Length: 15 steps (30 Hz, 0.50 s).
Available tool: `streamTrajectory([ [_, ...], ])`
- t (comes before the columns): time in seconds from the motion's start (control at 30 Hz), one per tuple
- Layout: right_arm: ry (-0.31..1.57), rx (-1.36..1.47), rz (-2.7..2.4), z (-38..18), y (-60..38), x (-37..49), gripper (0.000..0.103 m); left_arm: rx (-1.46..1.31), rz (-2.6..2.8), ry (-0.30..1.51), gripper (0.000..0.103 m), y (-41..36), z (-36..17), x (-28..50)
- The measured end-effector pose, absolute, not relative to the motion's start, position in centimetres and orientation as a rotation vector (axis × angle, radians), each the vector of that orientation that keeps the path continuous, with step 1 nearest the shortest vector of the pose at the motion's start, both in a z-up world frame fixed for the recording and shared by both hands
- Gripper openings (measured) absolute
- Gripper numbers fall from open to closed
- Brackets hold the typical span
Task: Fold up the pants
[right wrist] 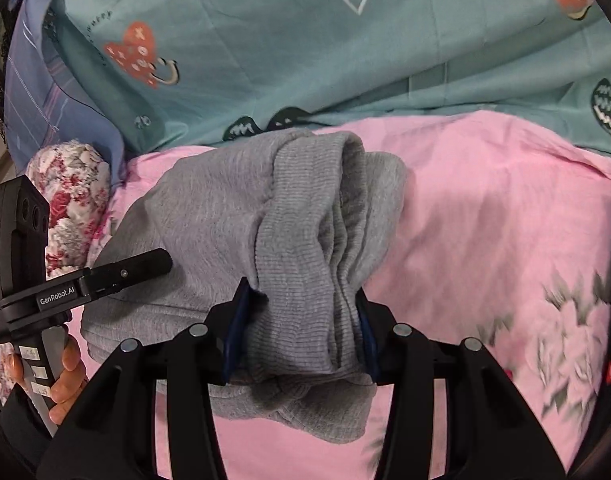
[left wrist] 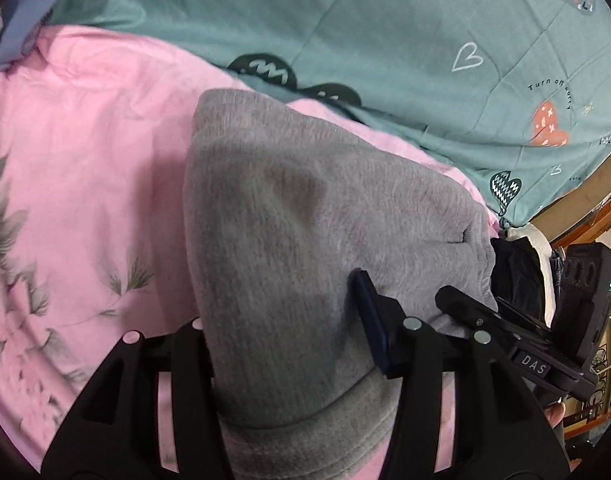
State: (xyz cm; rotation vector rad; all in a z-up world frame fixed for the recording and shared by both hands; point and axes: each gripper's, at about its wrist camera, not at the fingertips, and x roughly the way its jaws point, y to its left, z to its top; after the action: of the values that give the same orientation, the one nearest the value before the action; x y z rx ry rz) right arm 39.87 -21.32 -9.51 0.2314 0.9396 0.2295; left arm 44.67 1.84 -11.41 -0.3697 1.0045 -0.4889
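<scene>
Over the pink sheet, both grippers, left and right, half-open, clamp the gray pants; the bunched cuffs at 12 o'clock could slip free.

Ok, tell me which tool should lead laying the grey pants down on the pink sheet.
Right, probably. The right tool clamps the bunched ribbed end of the grey pants squarely between both pads. The left tool has cloth draped over it, its grip hidden.
</scene>
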Motion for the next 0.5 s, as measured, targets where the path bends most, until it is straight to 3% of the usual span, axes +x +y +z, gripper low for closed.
streamTrajectory([
  [0.03,0.945,0.237,0.229,-10.3,-21.4,40.0,0.050,-0.370,-0.506,0.990,0.063,2.0,-11.7,44.7],
  [0.1,0.937,0.282,0.223,-11.5,-22.2,40.1,0.069,-0.350,-0.484,0.986,0.086,2.4,-12.1,44.9],
  [0.17,0.956,0.340,0.206,-12.0,-23.0,40.2,0.084,-0.327,-0.449,0.974,0.086,3.0,-11.5,44.5],
  [0.23,0.977,0.350,0.194,-11.2,-23.3,40.0,0.085,-0.300,-0.413,0.936,0.086,3.7,-9.5,43.2],
  [0.33,0.870,0.275,0.151,-5.5,-23.3,37.3,0.085,-0.264,-0.362,0.828,0.087,5.0,-4.1,39.7],
  [0.4,0.799,0.255,0.122,-1.4,-22.9,34.9,0.086,-0.223,-0.321,0.779,0.096,4.9,-0.1,36.5],
  [0.5,0.731,0.224,0.031,3.6,-22.1,30.4,0.099,-0.140,-0.252,0.740,0.101,4.0,3.8,31.5],
])
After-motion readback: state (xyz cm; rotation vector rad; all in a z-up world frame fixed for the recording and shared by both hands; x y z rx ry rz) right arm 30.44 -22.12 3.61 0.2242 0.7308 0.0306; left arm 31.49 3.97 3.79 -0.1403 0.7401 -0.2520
